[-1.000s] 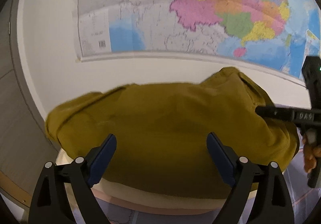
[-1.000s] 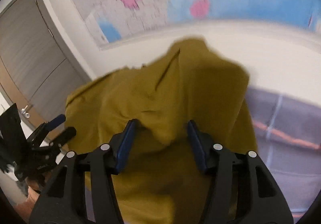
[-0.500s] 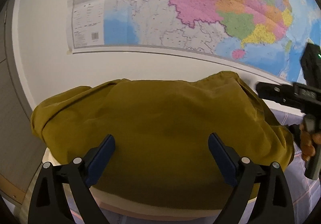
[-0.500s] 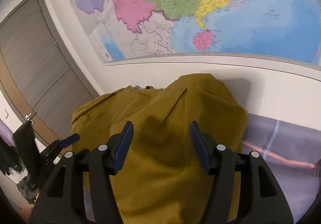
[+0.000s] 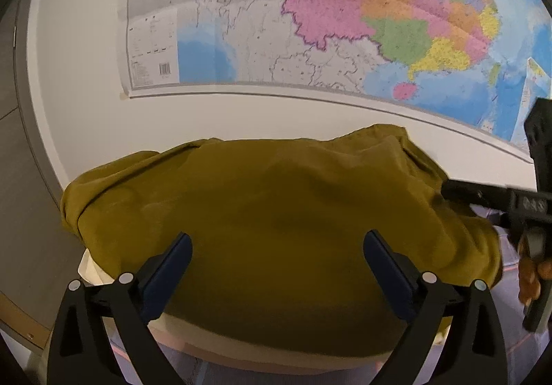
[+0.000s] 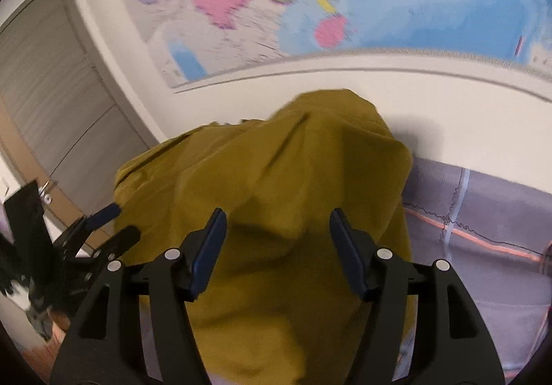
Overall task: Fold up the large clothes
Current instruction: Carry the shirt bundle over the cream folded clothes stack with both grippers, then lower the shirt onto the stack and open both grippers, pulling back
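The mustard garment [image 5: 276, 229] lies heaped on a pale pad [image 5: 262, 350], seemingly atop the counter. Left tongs [image 5: 277, 267] are opening, gripping nothing; right tongs [image 6: 277, 247] gape partway, empty, probably freeing cloth for regrasping.

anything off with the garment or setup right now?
The mustard-yellow garment lies in a rumpled mound with uneven folds, its far corner peaked up by the wall; not a flat fold. Nothing looks damaged or spilled.
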Available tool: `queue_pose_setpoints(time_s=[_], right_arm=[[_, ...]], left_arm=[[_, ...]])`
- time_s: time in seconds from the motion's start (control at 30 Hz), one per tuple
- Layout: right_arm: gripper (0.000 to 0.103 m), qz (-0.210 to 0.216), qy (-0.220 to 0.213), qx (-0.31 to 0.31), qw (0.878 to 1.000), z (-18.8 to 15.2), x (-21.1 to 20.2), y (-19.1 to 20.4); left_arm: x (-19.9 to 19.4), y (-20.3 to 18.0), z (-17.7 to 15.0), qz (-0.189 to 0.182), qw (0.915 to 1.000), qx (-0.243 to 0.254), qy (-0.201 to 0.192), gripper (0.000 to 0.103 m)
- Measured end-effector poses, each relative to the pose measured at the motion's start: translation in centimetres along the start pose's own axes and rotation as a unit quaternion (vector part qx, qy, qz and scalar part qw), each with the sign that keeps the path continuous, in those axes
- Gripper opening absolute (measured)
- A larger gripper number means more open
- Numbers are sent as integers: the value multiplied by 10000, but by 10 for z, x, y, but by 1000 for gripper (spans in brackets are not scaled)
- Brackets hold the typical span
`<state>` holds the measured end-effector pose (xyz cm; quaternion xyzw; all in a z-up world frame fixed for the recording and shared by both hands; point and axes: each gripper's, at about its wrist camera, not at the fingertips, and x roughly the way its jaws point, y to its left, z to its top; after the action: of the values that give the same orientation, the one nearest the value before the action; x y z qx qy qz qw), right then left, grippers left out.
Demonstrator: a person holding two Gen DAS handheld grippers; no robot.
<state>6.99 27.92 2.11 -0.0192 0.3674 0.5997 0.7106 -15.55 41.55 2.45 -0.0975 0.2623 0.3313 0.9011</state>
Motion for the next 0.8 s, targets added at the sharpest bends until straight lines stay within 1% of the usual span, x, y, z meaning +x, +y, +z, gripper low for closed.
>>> queue_pose_setpoints(time_s=[0.03, 0.1, 0.13, 0.17, 0.23, 0.33, 0.43, 0.53, 0.67, 0.8], right_arm=[[62, 44, -35, -115, 9999, -5, -4, 6], [63, 2, -108, -479, 9988, -19, -11, 23], [63, 8, -81, -612, 9981, -25, -10, 28], [65, -70, 36, -815, 9966, -34, -5, 34], [67, -292, 211, -974, 9946, -46, 7, 38], [68, -295, 178, -835, 9959, -50, 9, 36], [68, -248, 83, -785, 9966, -51, 1, 37], [68, -239, 79, -818, 9963, -52, -7, 40], [72, -176, -23, -785, 9968, -59, -22, 44], [72, -173, -108, -868, 9960, -68, -35, 48]], left_arm=[[-2, -1, 0, -64, 10000, -23, 18, 96], [-1, -4, -3, -164, 9998, -59, 96, 96], [1, -5, -5, -157, 9998, -41, 128, 96], [5, -7, -8, -72, 9999, -5, 155, 96], [12, -9, -12, -20, 9997, -1, 232, 96], [14, -10, -16, 69, 9997, -7, 242, 96], [9, -6, -17, 25, 9996, -103, 273, 96], [4, -7, -19, 36, 9996, -91, 250, 96], [-2, -7, -23, -21, 9996, -159, 229, 96], [-11, -10, -30, -58, 9995, -248, 167, 96]])
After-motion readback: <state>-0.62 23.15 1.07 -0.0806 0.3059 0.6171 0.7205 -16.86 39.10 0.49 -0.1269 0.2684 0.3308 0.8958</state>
